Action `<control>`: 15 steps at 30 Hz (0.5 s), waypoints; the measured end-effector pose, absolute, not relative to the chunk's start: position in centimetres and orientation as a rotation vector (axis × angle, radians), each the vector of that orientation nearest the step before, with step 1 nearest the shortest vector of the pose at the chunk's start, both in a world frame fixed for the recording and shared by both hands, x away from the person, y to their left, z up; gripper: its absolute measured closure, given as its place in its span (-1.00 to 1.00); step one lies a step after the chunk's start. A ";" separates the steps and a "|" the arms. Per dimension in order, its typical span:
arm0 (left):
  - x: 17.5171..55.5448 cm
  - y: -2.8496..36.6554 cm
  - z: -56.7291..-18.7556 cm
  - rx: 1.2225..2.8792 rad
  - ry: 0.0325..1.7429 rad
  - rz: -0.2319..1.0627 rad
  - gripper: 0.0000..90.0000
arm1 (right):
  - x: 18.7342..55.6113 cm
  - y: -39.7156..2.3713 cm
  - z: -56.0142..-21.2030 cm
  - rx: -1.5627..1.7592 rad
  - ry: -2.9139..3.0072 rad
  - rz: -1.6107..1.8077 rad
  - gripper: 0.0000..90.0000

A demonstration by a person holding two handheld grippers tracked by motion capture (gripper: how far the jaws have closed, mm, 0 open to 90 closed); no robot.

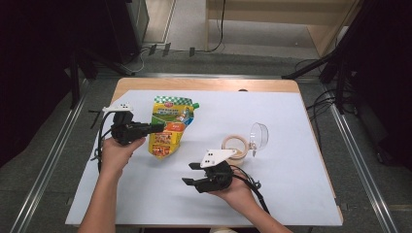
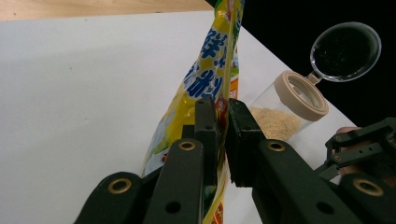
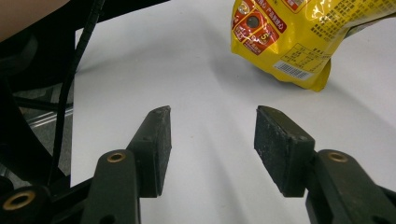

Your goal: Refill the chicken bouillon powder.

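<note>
The yellow seasoning pouch (image 1: pixel 169 127), at 11 o'clock on the surface (image 1: pixel 291 194), is pinched by the left gripper (image 2: pixel 223 112). The right gripper (image 3: pixel 210 135) is held spread and empty. Pouring into the open jar (image 1: pixel 236 145) is judged outstanding.

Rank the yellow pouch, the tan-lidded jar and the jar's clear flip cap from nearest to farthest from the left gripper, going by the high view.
1. Yellow pouch: pinched at its edge between the jaws of the left gripper.
2. Tan-lidded jar: off to the right, beside the right gripper.
3. Clear flip cap: hinged open on the jar's far right side.
</note>
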State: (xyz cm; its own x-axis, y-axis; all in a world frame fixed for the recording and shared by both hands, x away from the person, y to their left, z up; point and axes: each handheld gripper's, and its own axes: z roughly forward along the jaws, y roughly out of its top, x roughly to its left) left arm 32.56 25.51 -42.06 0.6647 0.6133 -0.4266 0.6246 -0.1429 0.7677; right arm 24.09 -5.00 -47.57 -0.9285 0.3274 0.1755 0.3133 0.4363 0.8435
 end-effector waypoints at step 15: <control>32.1 26.8 -41.9 1.774 0.987 -0.044 0.54 | 23.9 -4.6 -47.7 0.571 2.665 1.533 0.06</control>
State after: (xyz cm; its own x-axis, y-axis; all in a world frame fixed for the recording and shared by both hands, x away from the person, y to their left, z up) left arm 32.12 26.81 -41.89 0.6584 0.5933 -0.4632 0.6326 -0.1026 0.7677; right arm 23.94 -4.65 -47.70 -0.9333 0.3182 0.1666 0.3039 0.4525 0.8384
